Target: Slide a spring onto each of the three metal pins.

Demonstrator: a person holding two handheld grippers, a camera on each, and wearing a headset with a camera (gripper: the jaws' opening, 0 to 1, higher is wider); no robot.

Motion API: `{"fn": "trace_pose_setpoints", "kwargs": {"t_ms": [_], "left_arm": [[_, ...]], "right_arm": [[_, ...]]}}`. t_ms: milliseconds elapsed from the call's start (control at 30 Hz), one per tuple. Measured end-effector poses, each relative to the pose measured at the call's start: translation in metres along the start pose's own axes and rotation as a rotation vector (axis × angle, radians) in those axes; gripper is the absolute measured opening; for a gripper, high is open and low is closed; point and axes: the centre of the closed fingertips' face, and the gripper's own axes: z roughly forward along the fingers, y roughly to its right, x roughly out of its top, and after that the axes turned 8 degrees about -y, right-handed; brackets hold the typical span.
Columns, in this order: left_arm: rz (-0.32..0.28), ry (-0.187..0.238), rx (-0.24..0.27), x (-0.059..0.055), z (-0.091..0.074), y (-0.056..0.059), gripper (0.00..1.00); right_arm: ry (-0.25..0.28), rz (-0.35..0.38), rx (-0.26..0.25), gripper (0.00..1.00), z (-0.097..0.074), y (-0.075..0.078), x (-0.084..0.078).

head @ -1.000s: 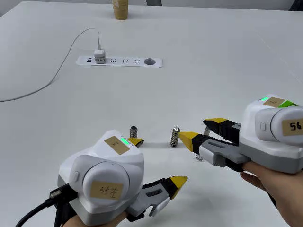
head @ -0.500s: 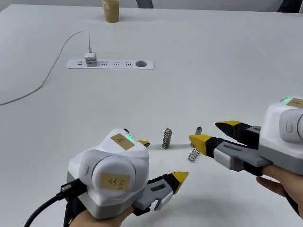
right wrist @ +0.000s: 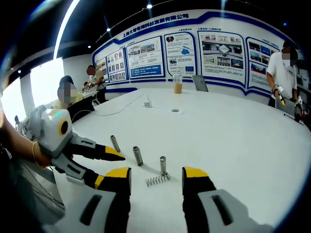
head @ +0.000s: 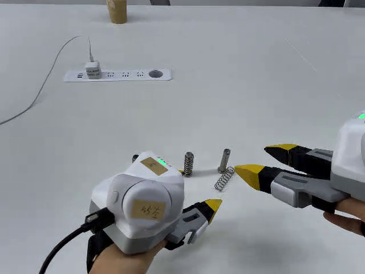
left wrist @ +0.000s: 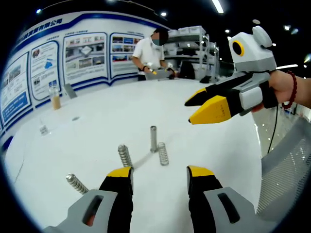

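Three upright metal pins stand in a row on the white table. Two carry springs: one (head: 187, 164) (left wrist: 125, 155) (right wrist: 137, 155) in the middle, one (left wrist: 77, 183) (right wrist: 115, 143) at the left end. The right pin (head: 224, 160) (left wrist: 153, 138) (right wrist: 164, 165) is bare. A loose spring (head: 224, 178) (left wrist: 163, 153) (right wrist: 156, 180) lies flat against its base. My left gripper (head: 197, 187) (left wrist: 159, 172) stands open just in front of the row, holding nothing. My right gripper (head: 265, 160) (right wrist: 156, 173) is open and empty a little to the right of the bare pin.
A white power strip (head: 117, 75) with a plugged charger and cable lies at the far left of the table (head: 239, 85). A paper cup (head: 117, 10) stands at the back edge. People stand and sit beyond the table in both gripper views.
My right gripper has drawn back to the right, away from the bare pin it was around. The loose spring stays on the table by the pin. The head camera has shifted.
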Motion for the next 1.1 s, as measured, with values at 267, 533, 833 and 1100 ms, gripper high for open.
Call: {"fn": "trace_pose_setpoints", "kwargs": {"t_ms": [267,533,833,1100], "left_arm": [[0.027,-0.014,-0.025,0.005,0.015,0.007,0.39],[0.061,-0.035,-0.035,0.009,0.030,0.011,0.34],[0.073,-0.064,-0.035,0.006,0.044,0.008,0.30],[0.058,-0.084,-0.036,0.001,0.054,0.006,0.25]], "right_arm": [[-0.004,-0.019,0.036,0.44,-0.006,0.001,-0.007],[-0.019,-0.041,0.081,0.45,-0.012,0.002,-0.016],[-0.053,-0.079,0.100,0.49,-0.017,0.001,-0.030],[-0.046,-0.062,0.109,0.52,-0.019,-0.001,-0.036]]}}
